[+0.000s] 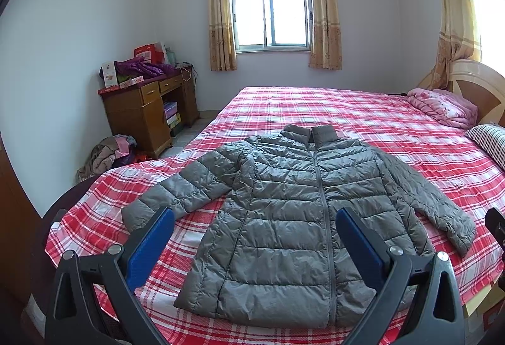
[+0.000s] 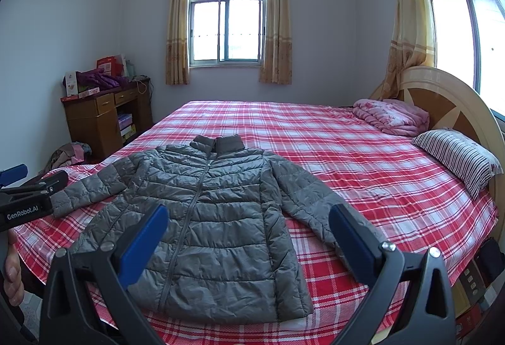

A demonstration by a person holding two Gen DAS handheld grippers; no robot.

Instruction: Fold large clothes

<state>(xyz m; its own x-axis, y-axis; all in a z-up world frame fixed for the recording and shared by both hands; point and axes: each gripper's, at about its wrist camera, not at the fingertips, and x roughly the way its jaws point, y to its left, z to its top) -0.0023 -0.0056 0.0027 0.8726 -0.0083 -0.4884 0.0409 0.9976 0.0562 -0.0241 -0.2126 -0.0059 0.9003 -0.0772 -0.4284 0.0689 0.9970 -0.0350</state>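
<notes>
A grey quilted puffer jacket (image 1: 284, 212) lies flat, front up and zipped, on the red plaid bed (image 1: 363, 124), collar toward the far side and both sleeves spread out. It also shows in the right wrist view (image 2: 202, 218). My left gripper (image 1: 255, 218) is open and empty, held above the jacket's near hem. My right gripper (image 2: 247, 215) is open and empty, above the jacket's right side near the right sleeve (image 2: 315, 202). The left gripper's body shows at the left edge of the right wrist view (image 2: 28, 199).
A folded pink quilt (image 2: 391, 116) and a striped pillow (image 2: 457, 155) lie by the headboard (image 2: 448, 98) at the right. A wooden desk (image 1: 148, 111) piled with boxes and clothes stands far left, with a clothes heap (image 1: 107, 155) on the floor.
</notes>
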